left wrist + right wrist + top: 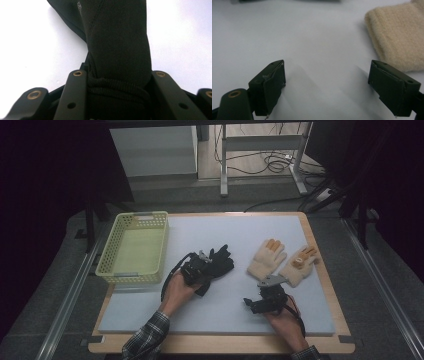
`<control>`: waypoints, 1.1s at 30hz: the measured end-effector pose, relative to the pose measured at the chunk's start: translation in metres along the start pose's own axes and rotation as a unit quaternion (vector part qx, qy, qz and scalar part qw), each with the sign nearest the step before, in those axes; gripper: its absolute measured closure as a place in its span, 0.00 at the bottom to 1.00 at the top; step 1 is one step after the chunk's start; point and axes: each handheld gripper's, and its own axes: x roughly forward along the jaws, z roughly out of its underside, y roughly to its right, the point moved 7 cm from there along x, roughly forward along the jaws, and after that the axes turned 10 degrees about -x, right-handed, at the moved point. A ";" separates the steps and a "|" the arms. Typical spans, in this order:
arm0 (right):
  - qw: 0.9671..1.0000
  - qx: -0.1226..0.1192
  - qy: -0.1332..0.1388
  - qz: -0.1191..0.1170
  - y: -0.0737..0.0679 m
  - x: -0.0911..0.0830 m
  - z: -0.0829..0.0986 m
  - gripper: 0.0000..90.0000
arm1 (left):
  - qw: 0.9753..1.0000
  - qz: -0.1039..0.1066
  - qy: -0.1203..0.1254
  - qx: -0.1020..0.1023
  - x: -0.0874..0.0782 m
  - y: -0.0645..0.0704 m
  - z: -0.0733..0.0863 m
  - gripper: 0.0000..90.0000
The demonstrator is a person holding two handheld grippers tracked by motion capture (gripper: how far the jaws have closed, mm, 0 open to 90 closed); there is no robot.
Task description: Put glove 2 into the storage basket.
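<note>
high view: left gripper (199, 268) clamped on black glove (218, 261) cuff, mid-mat
glove axis: fingers point up-right, away from the hand
basket (134, 270): just left of the left hand, open top, clear path over near rim
right gripper (325, 86): jaws spread, holding nothing
cream gloves (282, 260): just beyond right gripper, flat near mat's right edge

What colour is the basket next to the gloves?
The basket is pale yellow-green, seen best in the high view.
</note>
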 end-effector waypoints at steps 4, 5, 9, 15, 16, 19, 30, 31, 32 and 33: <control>1.000 0.000 0.000 0.000 0.000 0.000 0.000 0.16 | 1.000 -0.006 0.008 -0.010 -0.007 -0.003 -0.006 0.72; 1.000 0.000 0.000 0.000 0.000 0.000 0.000 0.16 | 1.000 -0.006 0.008 -0.009 -0.010 -0.004 -0.008 0.71; 1.000 0.000 0.000 0.000 0.000 0.000 0.000 0.16 | 1.000 -0.014 0.011 -0.021 -0.020 -0.008 -0.016 0.71; 1.000 -0.001 0.000 0.000 0.000 0.000 0.000 0.16 | 0.999 -0.034 0.021 -0.035 -0.037 -0.020 -0.029 0.71; 1.000 -0.001 0.000 0.000 0.000 0.000 0.000 0.16 | 0.998 -0.042 0.022 -0.038 -0.043 -0.024 -0.032 0.70; 1.000 -0.001 0.000 0.000 0.000 0.000 0.000 0.16 | 0.998 -0.050 0.024 -0.043 -0.049 -0.030 -0.035 0.70; 1.000 -0.002 0.000 0.000 0.000 0.000 0.000 0.16 | 0.993 -0.095 0.036 -0.067 -0.080 -0.065 -0.044 0.70; 1.000 -0.002 0.000 0.000 0.000 0.000 0.000 0.16 | 0.992 -0.098 0.038 -0.070 -0.083 -0.069 -0.045 0.70; 1.000 -0.002 0.000 0.000 0.000 0.000 0.000 0.16 | 0.992 -0.101 0.039 -0.073 -0.085 -0.072 -0.045 0.69; 1.000 -0.002 0.000 0.000 0.000 0.000 0.000 0.16 | 0.991 -0.104 0.042 -0.077 -0.089 -0.076 -0.045 0.69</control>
